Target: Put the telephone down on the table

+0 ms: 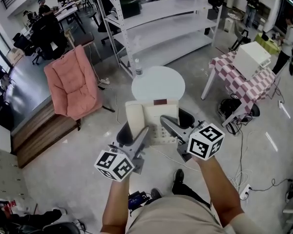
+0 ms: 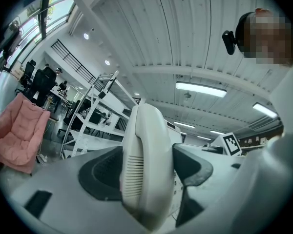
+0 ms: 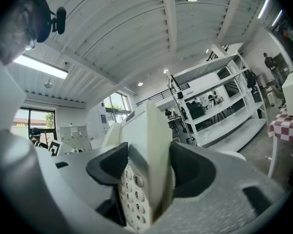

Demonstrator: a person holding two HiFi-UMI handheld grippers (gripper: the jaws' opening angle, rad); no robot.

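Smooth cream plastic telephone [image 1: 154, 120] was held just beside the round white table [image 1: 158, 82], left gripper [image 1: 135, 132] clenched on its ribbed, rounded handset [image 2: 146, 169], right gripper [image 1: 177, 123] clenched on its flat keypad [image 3: 132, 199] edge.

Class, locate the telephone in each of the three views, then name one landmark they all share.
Head view: telephone at centre, gripped from both sides, just below the round table.
Left gripper view: its handset fills the centre, between the jaws.
Right gripper view: its keypad side sits lower centre, between the jaws.
Shared landmark: the white shelving unit.
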